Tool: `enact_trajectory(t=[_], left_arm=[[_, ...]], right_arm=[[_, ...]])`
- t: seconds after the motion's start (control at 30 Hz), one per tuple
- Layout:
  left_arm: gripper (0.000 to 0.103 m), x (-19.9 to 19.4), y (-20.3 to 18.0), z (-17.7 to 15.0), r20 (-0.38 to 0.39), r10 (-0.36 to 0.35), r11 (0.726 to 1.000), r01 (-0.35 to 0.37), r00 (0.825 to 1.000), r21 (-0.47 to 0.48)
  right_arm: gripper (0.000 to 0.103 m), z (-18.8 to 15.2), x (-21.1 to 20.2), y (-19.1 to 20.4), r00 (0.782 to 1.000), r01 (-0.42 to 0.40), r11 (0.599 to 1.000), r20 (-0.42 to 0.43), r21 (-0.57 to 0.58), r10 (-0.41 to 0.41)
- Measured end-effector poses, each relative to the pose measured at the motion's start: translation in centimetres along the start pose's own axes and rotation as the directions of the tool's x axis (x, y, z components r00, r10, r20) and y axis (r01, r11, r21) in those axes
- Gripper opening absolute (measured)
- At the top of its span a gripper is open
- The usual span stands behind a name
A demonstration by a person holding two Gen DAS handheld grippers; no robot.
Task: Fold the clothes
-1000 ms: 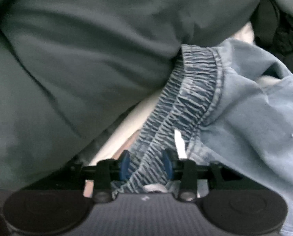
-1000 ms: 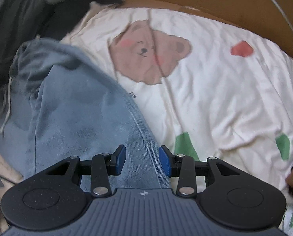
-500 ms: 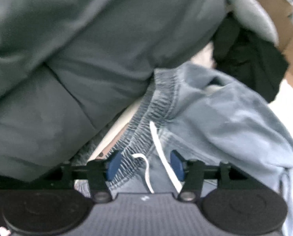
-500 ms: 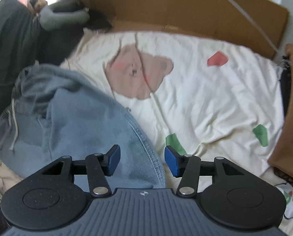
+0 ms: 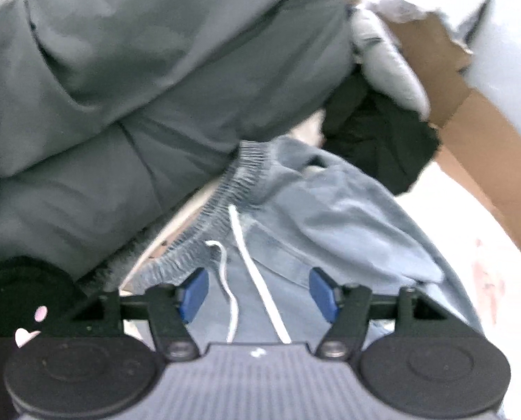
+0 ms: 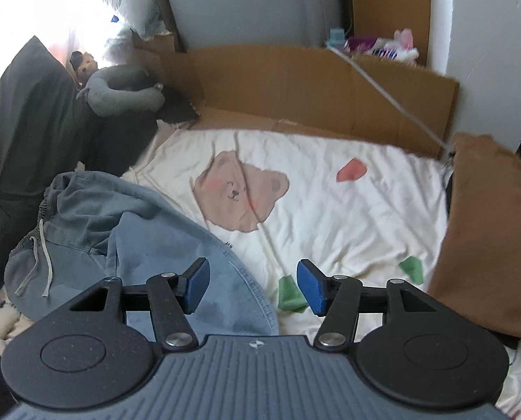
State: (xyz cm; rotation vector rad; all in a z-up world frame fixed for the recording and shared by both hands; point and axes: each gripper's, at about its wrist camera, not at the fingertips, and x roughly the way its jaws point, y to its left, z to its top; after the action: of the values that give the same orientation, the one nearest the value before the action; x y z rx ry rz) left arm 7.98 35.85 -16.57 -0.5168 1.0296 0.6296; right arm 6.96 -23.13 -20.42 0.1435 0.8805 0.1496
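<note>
Jeans (image 6: 176, 245) heaped on bed sheet (image 6: 348, 217), waistband beside grey jacket (image 5: 138, 105), L gripper (image 5: 258, 294) above drawstring (image 5: 257, 273), jaws opening, empty, R gripper (image 6: 253, 285) opening, empty, above jeans' edge

Grippers showing: two, left gripper (image 5: 258, 292) and right gripper (image 6: 252, 286)
Blue pants lying: one, pants (image 6: 176, 245)
White drawstring ends trailing: two, drawstring (image 5: 257, 273)
Bear-print sheets lying: one, sheet (image 6: 330, 217)
Brown cloths sitting at right: one, brown cloth (image 6: 488, 238)
Grey neck pillows resting at upper left: one, neck pillow (image 6: 124, 94)
</note>
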Motion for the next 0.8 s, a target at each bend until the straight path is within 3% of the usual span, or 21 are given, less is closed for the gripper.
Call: enact_trajectory(t=[0.17, 0.23, 0.33, 0.47, 0.63, 0.7, 0.8], left_arm=[[0.071, -3.6, -1.4, 1.7, 0.034, -0.046, 0.998, 0.045, 0.998, 0.048], [0.071, -5.2, -1.9, 2.0, 0.048, -0.073, 0.995, 0.069, 0.996, 0.07], [0.071, -7.8, -2.8, 1.9, 0.125, -0.085, 0.992, 0.072, 0.989, 0.102], [0.071, -9.9, -3.5, 1.3, 0.172, -0.098, 0.994, 0.087, 0.98, 0.072], [0.072, -10.5, -4.9, 0.2, 0.164, -0.108, 0.992, 0.095, 0.981, 0.083], [0.072, -9.8, -5.5, -0.6, 0.149, -0.107, 0.992, 0.096, 0.983, 0.08], [0.072, -8.2, -6.6, -2.0, 0.12, -0.105, 0.989, 0.091, 0.987, 0.114]], right_arm=[[0.064, 0.8, -2.6, 0.8, 1.0, -0.02, 0.999, 0.015, -0.038, 0.021], [0.069, 0.8, -3.3, 0.9, 0.999, -0.041, 0.997, 0.016, -0.062, 0.042], [0.069, 0.2, -3.9, 0.8, 0.999, -0.045, 0.992, 0.025, -0.12, 0.048], [0.07, -1.6, -3.4, -0.7, 0.997, -0.057, 0.988, 0.038, -0.144, 0.064], [0.07, -3.3, -1.2, -3.8, 0.996, -0.093, 0.994, 0.007, -0.054, 0.094], [0.07, -3.9, -0.6, -4.5, 0.993, -0.117, 0.992, 0.026, -0.043, 0.119], [0.07, -5.0, 1.5, -5.3, 0.993, -0.119, 0.993, -0.023, -0.023, 0.118]])
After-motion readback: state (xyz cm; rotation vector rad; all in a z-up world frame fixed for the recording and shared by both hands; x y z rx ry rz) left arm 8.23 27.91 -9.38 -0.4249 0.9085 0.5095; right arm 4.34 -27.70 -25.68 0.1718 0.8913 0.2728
